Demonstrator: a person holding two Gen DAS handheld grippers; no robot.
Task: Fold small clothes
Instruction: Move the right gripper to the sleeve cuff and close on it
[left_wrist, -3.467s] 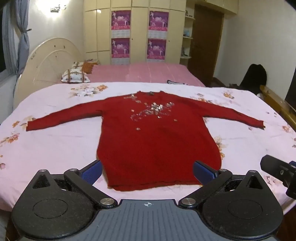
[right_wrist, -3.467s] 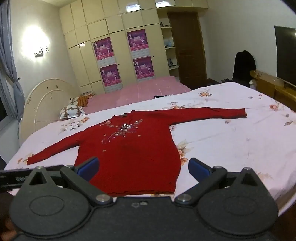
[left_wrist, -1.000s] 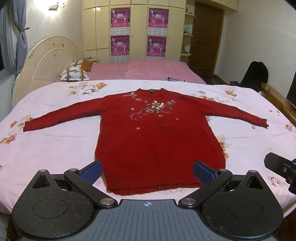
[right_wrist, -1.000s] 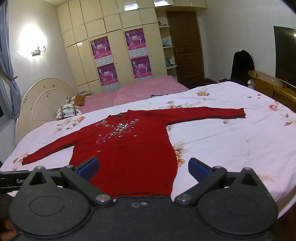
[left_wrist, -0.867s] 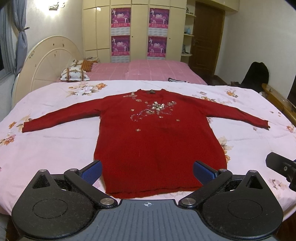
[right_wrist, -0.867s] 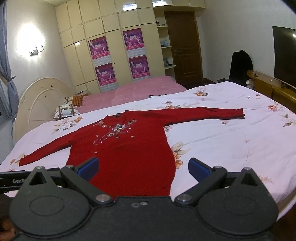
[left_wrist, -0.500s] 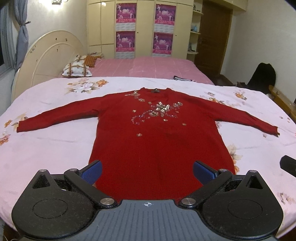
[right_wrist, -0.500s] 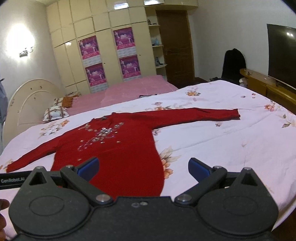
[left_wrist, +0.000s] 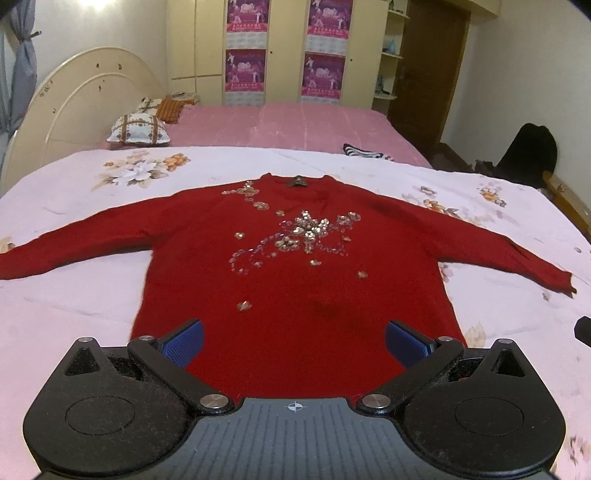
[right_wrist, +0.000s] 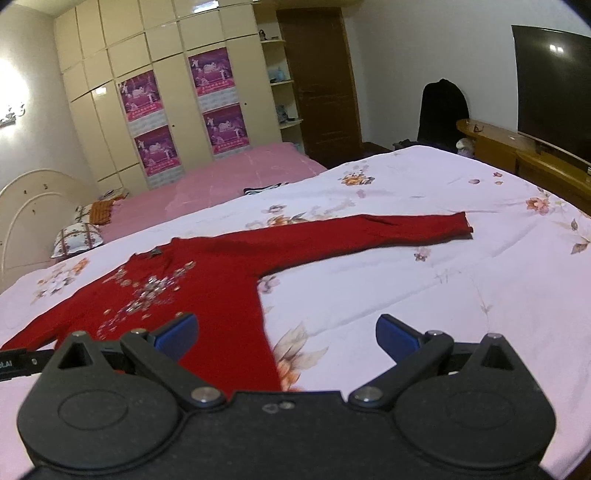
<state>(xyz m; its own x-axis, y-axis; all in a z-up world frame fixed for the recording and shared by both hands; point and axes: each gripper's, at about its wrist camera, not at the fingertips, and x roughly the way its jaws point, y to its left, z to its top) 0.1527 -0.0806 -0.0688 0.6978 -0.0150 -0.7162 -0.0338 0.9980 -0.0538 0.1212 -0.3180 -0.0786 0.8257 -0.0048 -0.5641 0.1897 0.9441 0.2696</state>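
Your left gripper hangs over the near hem of the red sweater, its blue fingers spread wide with nothing between them but the knit below. The sweater lies flat, front up, on the floral bedspread, neck at 12 o'clock from you, hem at 6, one sleeve running out to 9 and the other to 3. A cluster of sequins sits on the chest, just under the neck.

Your right gripper is over the sweater's right edge near the hem: its left finger is above red knit, its right finger above bare bedspread. Those fingers are also fully apart and hold nothing. From this view the right sleeve stretches toward 1 o'clock, its cuff lying flat on the bedspread.

No container shows in either view; the only thing bearing the sweater is the bed. Beyond it, at 12 o'clock, is a second bed under a pink cover, with patterned pillows at 11 o'clock and a striped cloth at its near edge.
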